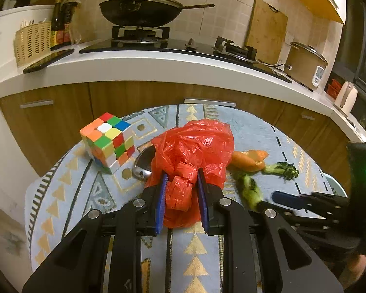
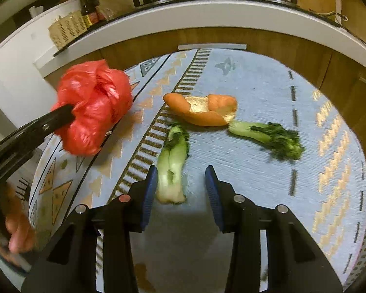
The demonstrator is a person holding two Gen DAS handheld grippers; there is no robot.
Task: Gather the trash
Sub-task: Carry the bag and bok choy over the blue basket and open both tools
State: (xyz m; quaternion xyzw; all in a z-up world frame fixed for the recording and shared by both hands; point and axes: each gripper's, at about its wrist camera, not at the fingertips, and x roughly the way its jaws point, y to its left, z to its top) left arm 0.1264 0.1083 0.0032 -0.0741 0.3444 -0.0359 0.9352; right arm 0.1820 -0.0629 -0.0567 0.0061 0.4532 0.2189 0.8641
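Firmly pinched: red bag (image 1: pixel 192 146)

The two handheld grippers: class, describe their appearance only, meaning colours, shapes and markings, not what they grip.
Both the left gripper and the right gripper have matte black angular bodies with triangular cut-outs, round silver bolt heads, and flat blue ribbed pads lining the fingers. One bolt on the right gripper looks red. No cables show. Bare fingers show, without any sleeve.

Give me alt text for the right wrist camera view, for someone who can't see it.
The open right claw hovers over a pale green vegetable stalk lying between its fingers on a patterned tablecloth. Beyond lie an orange peel and another leafy green scrap; at left, the left claw grips a crumpled red plastic bag.
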